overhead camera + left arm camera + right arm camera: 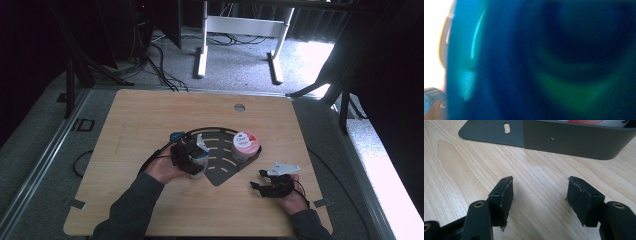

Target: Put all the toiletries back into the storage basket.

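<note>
My left gripper [192,156] is closed around a jar with a blue lid [178,136], jaws set at about middle width with the jar filling the gap; the left gripper view is pressed so near that blue surface [499,62] that it is a blur. The jar sits at the near-left edge of the dark fan-shaped tray [220,172], directly under my left hand, which comes in low from the table's near side with the forearm angled toward the tray.

My right gripper [539,195] rests empty just above the wooden table [461,165], jaws parted fairly wide with nothing between the pads [506,192]. Ahead of it stands the tray's raised wall [574,142]; beyond that wall, well ahead and slightly left of this gripper, sits a pink-lidded tub [245,142] on the tray. The right hand [292,197] lies palm-down, wrist low, gripper pointing toward the tray.

Assessment: the step in hand appears to be placing or lifting the blue-lidded jar at the tray; I cannot tell which. The next move calls for a steady, upright carry, keeping clear of the tub.
</note>
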`<move>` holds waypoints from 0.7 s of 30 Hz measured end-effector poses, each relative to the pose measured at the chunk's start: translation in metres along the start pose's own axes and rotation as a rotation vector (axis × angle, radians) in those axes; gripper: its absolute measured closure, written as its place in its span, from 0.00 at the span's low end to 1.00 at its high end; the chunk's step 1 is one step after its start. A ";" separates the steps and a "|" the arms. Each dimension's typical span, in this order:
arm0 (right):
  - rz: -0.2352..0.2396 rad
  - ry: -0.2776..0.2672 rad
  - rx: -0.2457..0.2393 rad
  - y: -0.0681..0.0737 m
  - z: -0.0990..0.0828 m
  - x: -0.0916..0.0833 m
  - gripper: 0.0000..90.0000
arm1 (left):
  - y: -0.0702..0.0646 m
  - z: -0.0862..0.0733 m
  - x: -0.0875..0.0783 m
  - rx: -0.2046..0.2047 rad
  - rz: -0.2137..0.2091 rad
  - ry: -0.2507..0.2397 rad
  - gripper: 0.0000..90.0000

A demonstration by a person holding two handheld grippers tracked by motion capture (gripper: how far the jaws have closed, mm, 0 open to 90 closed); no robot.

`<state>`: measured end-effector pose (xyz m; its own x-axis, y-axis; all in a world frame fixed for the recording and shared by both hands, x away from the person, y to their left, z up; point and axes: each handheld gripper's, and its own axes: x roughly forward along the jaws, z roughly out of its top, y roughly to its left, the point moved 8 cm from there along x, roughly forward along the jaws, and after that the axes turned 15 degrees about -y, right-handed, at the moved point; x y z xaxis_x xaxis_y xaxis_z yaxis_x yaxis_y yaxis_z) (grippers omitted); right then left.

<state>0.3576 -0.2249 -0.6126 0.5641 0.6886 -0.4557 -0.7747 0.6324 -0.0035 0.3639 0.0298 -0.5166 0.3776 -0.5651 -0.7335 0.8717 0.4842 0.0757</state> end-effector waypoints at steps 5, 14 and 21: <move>0.000 0.000 0.000 0.000 0.000 0.000 0.42 | 0.000 0.006 0.003 0.002 0.000 -0.001 0.61; 0.000 -0.001 0.000 0.000 0.000 0.000 0.42 | 0.001 0.018 0.009 -0.003 0.008 -0.017 0.61; 0.000 0.000 0.000 0.000 0.000 0.000 0.42 | 0.002 0.028 0.017 -0.008 0.021 -0.020 0.61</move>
<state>0.3576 -0.2248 -0.6126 0.5643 0.6887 -0.4553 -0.7745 0.6325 -0.0032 0.3807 0.0024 -0.5098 0.4017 -0.5678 -0.7185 0.8611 0.5012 0.0853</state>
